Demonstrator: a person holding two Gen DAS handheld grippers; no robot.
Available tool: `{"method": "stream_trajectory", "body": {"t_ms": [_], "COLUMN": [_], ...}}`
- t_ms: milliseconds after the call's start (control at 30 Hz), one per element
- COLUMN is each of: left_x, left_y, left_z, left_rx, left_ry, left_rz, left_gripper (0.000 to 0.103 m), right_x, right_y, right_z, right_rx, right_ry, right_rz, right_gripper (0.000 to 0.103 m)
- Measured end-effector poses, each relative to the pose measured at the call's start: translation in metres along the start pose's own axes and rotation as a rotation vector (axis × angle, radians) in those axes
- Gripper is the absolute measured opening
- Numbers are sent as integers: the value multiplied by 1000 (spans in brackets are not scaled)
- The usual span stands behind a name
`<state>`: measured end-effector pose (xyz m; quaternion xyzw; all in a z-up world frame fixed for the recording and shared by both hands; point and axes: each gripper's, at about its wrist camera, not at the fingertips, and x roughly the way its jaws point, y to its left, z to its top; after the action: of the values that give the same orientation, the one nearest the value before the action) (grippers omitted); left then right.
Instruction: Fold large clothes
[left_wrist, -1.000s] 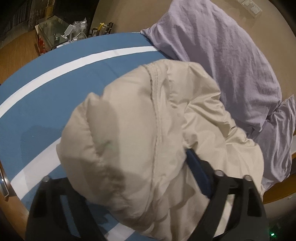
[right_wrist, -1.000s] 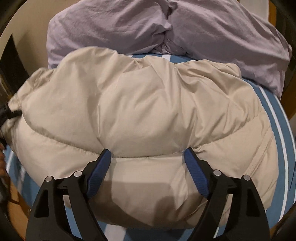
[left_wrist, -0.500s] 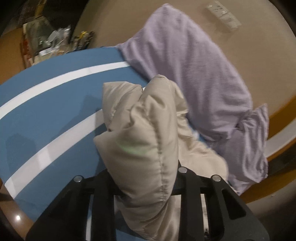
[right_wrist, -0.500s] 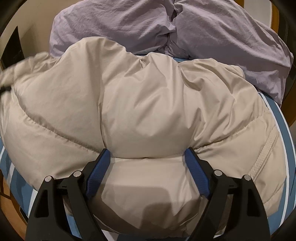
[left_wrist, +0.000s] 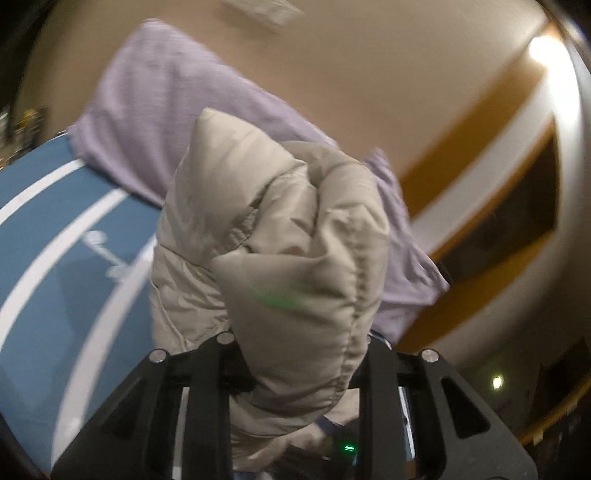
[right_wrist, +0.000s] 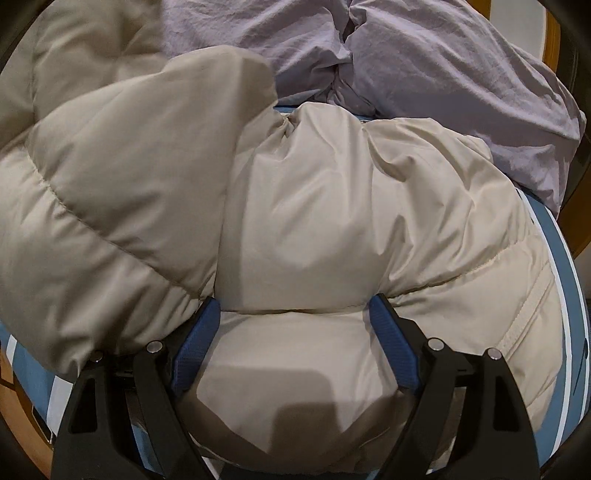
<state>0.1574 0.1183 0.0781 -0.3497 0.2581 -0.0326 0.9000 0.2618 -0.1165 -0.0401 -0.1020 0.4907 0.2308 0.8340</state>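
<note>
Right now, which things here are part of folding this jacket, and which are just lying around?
Part of the job:
- jacket
- left tongs, shut on a bunched part of the jacket
- right tongs, open, pressed against the jacket

Just lying about:
- pillows
- striped bedspread, under the jacket

The puffer jacket (right_wrist: 303, 221) is quilted beige cloth with a soft satin sheen. The pillows (right_wrist: 443, 66) wear crinkled matt lilac fabric. The right gripper (right_wrist: 295, 343) is matt black plastic with textured blue fingers (right_wrist: 393, 350) and shiny metal pins.
</note>
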Motion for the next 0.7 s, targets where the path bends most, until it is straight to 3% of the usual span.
{"method": "stream_trajectory", "body": {"t_ms": [433, 700], "left_x": [78, 121], "left_y": [-90, -117], "left_z": [-42, -67], "left_rx": [220, 279], "left_ry": [201, 309], "left_rz": [-93, -109], "left_gripper": [26, 28], "right_x": [-32, -61], "right_y": [-34, -76], "right_z": [-10, -24], "right_rx": [55, 131], "right_ry": [-36, -95], "right_rz": [52, -46], "right_gripper": [85, 86]}}
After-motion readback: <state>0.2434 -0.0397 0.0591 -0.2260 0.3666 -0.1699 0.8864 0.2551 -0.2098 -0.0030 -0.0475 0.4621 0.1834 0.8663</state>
